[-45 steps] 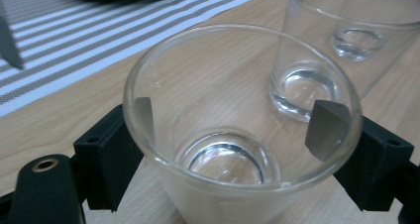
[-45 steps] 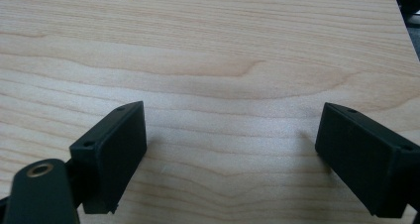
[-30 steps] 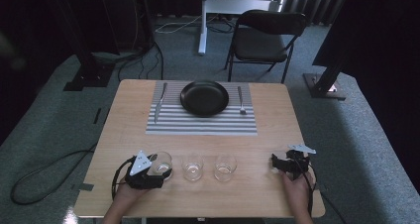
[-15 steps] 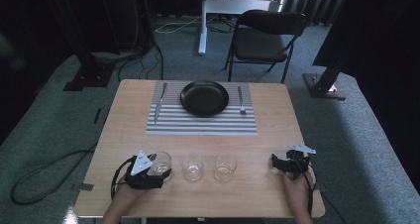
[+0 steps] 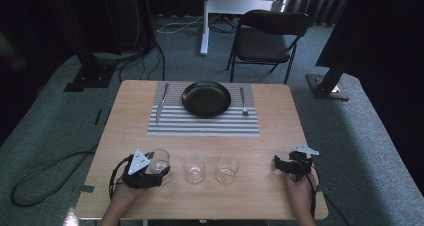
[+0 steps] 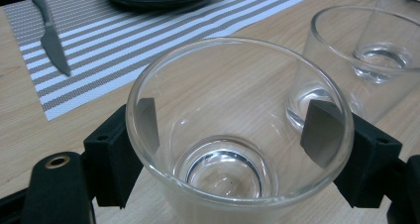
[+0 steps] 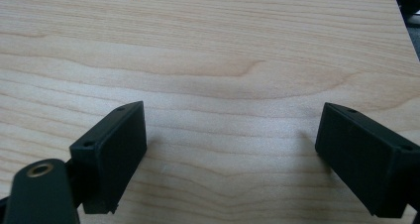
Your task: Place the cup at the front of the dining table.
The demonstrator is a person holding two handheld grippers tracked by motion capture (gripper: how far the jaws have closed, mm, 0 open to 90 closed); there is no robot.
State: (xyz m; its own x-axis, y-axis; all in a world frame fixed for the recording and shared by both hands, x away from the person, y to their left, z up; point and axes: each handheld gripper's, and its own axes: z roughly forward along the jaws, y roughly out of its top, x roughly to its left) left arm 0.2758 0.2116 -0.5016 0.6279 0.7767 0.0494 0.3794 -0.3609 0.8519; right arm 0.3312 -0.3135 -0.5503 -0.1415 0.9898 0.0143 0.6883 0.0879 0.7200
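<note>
We see the left tool (image 5: pixel 159 172) low on the wooden surface (image 5: pixel 260 136) with its two black jaws on either side of a clear drinking glass (image 6: pixel 237 130). In the left gripper view the grey pads (image 6: pixel 322 132) sit against the glass wall on both sides, so the left tool is pinching the glass, which stands upright on the surface. Just beyond this tool's right jaw stands a second glass (image 6: pixel 366 60), and a third glass (image 5: pixel 227 168) follows in the same row. Farther ahead of the tool lies a striped mat (image 6: pixel 148 35), with a knife (image 6: pixel 52 40) on its left part, a black plate (image 5: pixel 206 99) in the middle and a fork (image 5: pixel 243 102) to the right.

The right tool (image 7: pixel 230 149) rests well apart from the glasses, its jaws spread wide over bare wood with nothing between them.
</note>
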